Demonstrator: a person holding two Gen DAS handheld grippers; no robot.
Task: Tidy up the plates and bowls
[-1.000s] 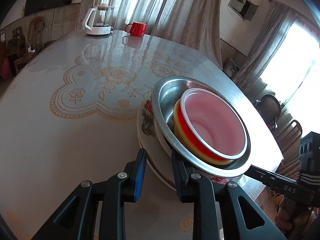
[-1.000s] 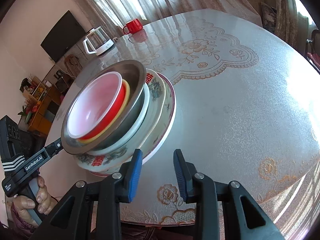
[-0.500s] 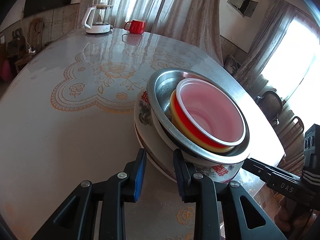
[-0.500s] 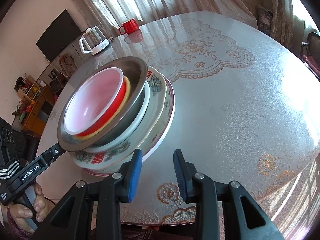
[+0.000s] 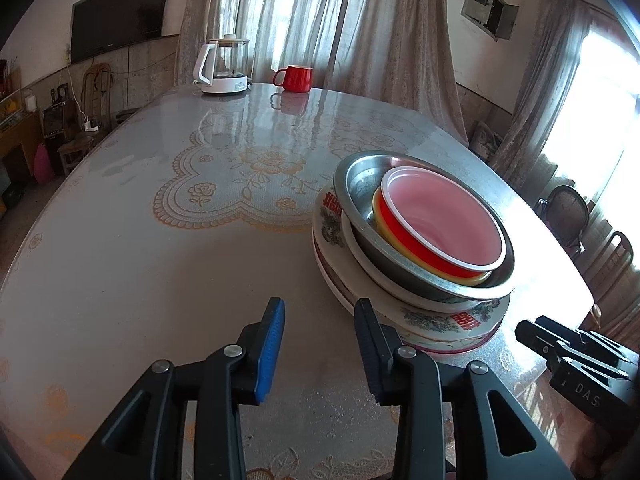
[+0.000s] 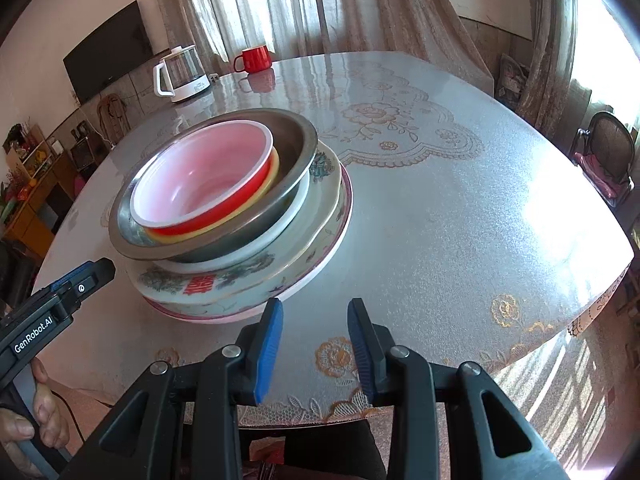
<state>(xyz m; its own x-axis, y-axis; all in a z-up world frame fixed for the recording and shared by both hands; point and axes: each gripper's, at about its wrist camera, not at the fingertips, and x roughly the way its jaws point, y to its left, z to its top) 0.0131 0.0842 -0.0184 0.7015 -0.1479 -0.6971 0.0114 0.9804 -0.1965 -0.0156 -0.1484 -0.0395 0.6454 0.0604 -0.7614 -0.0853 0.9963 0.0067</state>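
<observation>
At near edge of counter [image 5: 132, 264], two hand-held grippers, both empty. Left hand-held gripper [image 5: 318, 320]: jaws opening, a moderate gap between blue pads, nothing between them; right-side finger just beside the lowest plate rim, apparently not touching. Right hand-held gripper [image 6: 314, 322]: similar moderate gap, nothing held; left-side finger just beside the stack's near rim, contact not resolvable.

Between the two, close to the near edge: stack [image 6: 240, 276] resting on the counter. Bottom to top: pink-rimmed plate [image 6: 326, 258], patterned bowl [image 6: 208, 280] with red characters, white bowl [image 6: 280, 236], steel basin [image 5: 360, 200], yellow bowl [image 5: 378, 216], red bowl [image 5: 444, 220] with white interior. Upper pieces nested off-centre and slightly tilted, not concentric.

Key relation: stack lies forward and right of the left hand-held gripper, forward and left of the right one; both about equally near, flanking opposite sides. Round pieces, so no long axis; approach governed by rim only. Judgement: stacking looks complete or nearly so; next move probably withdrawal or centring nudge.

At far edge: glass kettle [image 5: 224, 66], red mug [image 5: 294, 78], well apart from stack.
</observation>
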